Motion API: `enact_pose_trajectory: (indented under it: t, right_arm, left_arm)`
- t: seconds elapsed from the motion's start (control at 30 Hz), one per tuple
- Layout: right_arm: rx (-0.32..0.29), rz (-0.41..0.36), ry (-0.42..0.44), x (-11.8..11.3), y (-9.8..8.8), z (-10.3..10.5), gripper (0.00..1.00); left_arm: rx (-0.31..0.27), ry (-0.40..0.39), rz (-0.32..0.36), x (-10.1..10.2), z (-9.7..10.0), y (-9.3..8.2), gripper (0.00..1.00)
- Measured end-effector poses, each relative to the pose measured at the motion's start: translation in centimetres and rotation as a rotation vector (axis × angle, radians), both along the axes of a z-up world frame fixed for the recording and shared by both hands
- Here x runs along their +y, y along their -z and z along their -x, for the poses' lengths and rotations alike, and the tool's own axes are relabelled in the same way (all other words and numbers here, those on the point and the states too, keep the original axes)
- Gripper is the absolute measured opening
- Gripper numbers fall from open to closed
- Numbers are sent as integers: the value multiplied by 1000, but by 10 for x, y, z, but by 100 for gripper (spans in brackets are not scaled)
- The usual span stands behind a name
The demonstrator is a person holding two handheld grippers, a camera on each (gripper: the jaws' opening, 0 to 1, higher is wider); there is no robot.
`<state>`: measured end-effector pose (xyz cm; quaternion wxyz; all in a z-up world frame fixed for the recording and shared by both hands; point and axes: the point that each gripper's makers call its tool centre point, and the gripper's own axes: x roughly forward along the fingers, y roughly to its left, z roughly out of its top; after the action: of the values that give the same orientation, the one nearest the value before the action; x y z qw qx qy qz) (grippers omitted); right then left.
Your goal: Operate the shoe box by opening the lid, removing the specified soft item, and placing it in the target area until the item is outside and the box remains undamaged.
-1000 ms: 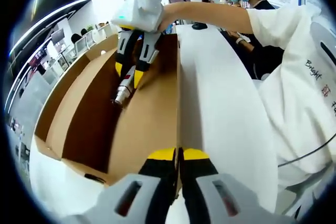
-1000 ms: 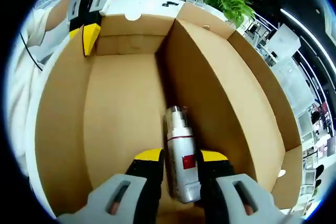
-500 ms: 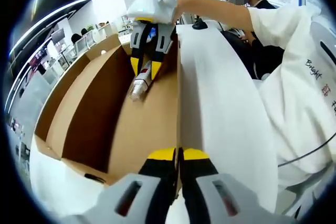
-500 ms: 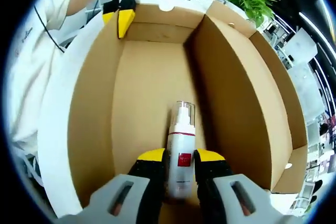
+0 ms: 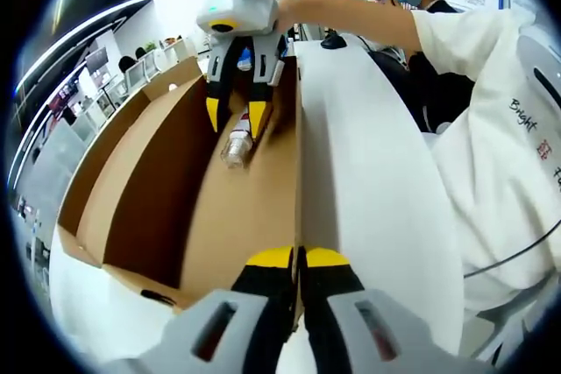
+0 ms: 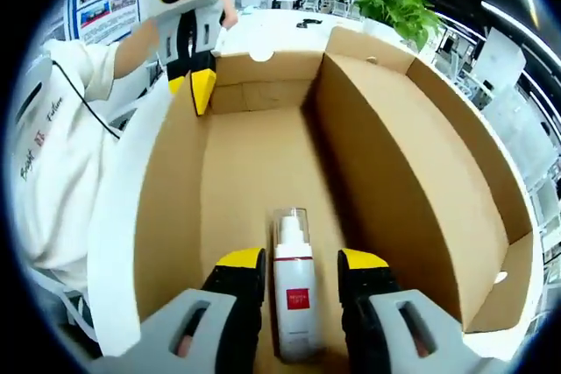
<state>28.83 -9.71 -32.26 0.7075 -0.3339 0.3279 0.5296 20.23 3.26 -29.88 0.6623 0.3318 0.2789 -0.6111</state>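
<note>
A bright open office with desks, wall posters and a leafy potted plant [image 6: 392,8] lies behind a white table top [image 6: 263,31]. In the left gripper view, the left gripper [image 5: 298,262] has its yellow-tipped jaws pressed together on the top edge of the shoe box's [image 5: 140,190] white-faced side wall, pinching it. The right gripper [image 6: 301,267] hangs over the box's open interior with its jaws spread a little, one on each side of a white pump bottle [image 6: 294,295]; whether the pads actually touch it cannot be told, as narrow gaps seem to show on both sides. The bottle has a clear cap and a red label, and lies along the jaws, cap pointing away, above the cardboard floor near the long inner wall. In the left gripper view it hangs tilted between the right gripper's jaws.

The bottle looks light and stiff, its smooth plastic likely slippery, so a grip across the body at the label seems safer than at the cap, which may pop off. The thin cardboard walls would probably crease under a hard squeeze.
</note>
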Motion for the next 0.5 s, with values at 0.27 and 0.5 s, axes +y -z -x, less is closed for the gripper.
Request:
enact_pose_trajectory:
  t: [0.27,0.5]
  right_arm:
    - [83,-76,1,17,1,0,30]
    - [55,-7,-14,17,14,2,23]
  left_arm:
    - [1,-1,0,0,1,0,2]
    - [3,-1,-1,0,1,0,2]
